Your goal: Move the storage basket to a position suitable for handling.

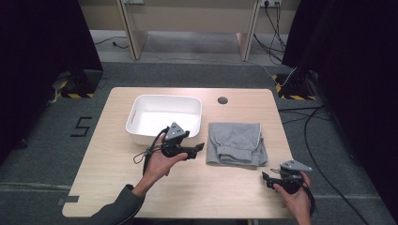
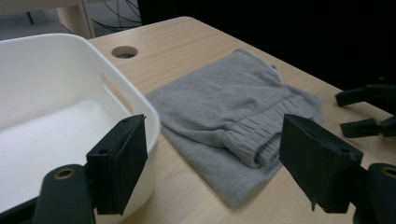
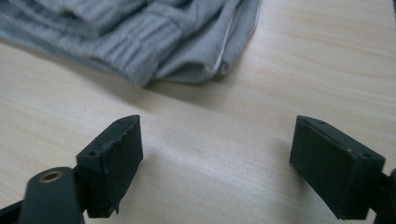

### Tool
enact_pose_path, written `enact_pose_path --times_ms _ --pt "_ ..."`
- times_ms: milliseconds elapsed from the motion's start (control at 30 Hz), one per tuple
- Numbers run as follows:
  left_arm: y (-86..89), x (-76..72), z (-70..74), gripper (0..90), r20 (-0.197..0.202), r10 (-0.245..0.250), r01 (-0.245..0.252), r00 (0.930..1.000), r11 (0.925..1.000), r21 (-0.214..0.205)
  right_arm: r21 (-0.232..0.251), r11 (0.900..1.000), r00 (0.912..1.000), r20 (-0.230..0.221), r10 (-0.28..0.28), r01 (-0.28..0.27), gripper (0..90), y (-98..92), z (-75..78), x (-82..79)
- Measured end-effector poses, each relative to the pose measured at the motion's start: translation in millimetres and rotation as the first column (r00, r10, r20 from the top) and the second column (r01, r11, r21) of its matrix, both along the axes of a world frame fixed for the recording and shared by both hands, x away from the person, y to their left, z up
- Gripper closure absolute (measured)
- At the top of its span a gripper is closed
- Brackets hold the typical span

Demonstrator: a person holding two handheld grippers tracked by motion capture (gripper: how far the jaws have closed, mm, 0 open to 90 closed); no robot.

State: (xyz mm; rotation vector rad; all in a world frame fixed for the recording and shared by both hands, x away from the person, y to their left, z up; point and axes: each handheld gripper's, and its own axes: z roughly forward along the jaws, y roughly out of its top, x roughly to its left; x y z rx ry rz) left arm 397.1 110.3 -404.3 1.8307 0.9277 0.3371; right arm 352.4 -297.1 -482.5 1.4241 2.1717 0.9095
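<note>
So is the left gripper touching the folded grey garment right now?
Apart. In the high view the left gripper stops short of the grey garment, with bare table between them, jaws open and empty.

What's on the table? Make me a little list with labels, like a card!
table: light wood, with a round hole near the far edge
tub: white, empty, on the table's left half
cloth: grey, folded, lying flat to the right of the tub, apart from it
left gripper: open, nothing between its jaws, between tub and cloth
right gripper: open, nothing held, low over the table near the cloth's front right corner
</note>
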Motion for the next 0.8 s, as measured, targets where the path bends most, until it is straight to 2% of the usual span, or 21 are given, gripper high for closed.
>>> enact_pose_path --times_ms 67,100,200,267,367,400,467,533,600,800 --pt "-4.5 -4.4 1.1 22.8 -0.007 -0.019 0.019 0.9998 0.9998 -0.004 0.017 0.9998 0.9998 0.013 -0.012 0.012 19.4 0.9 1.8 -0.7" --pt "-8.4 -7.3 0.3 22.6 -0.029 -0.041 0.041 0.9987 0.999 -0.016 0.025 0.9996 0.9993 0.036 -0.009 0.008 19.1 3.3 7.4 -0.6" --pt "-12.6 -10.5 -1.3 22.6 -0.04 -0.054 0.053 0.9977 0.9984 -0.021 0.049 0.9988 0.9987 0.051 0.005 -0.007 18.9 8.3 13.5 0.8" --pt "-16.6 -14.2 -3.6 22.6 -0.044 -0.061 0.06 0.9972 0.9981 -0.011 0.046 0.9987 0.9984 0.053 0.017 -0.019 18.9 14.4 17.9 5.1" --pt "-28.2 -21.2 -12.0 20.7 -0.077 -0.079 0.079 0.9939 0.9969 -0.005 0.037 0.999 0.998 0.06 0.021 -0.024 19.0 25.4 21.9 17.3" --pt "-28.2 -21.2 -12.0 20.6 -0.077 -0.079 0.079 0.9939 0.9969 -0.005 0.037 0.999 0.998 0.06 0.021 -0.024 19.0 25.4 21.9 17.3" --pt "-35.6 -22.0 -19.7 20.1 -0.107 -0.092 0.091 0.9901 0.9958 -0.008 0.04 0.9991 0.9982 0.058 0.012 -0.014 19.1 28.5 23.7 22.5" --pt "-43.3 -21.0 -29.1 19.4 -0.126 -0.093 0.094 0.9877 0.9956 0.001 0.064 0.9979 0.9981 0.061 0.006 -0.01 19.1 30.0 24.6 27.3" --pt "-54.2 -18.3 -44.5 19.3 -0.15 -0.089 0.092 0.9847 0.9956 0.016 0.058 0.9983 0.998 0.063 0.007 -0.011 19.1 31.0 25.9 33.8" --pt "-70.0 -11.4 -62.7 23.5 -0.147 -0.075 0.084 0.9863 0.9951 0.053 0.067 0.9977 0.9978 0.066 -0.001 -0.003 20.2 32.9 25.6 46.0"
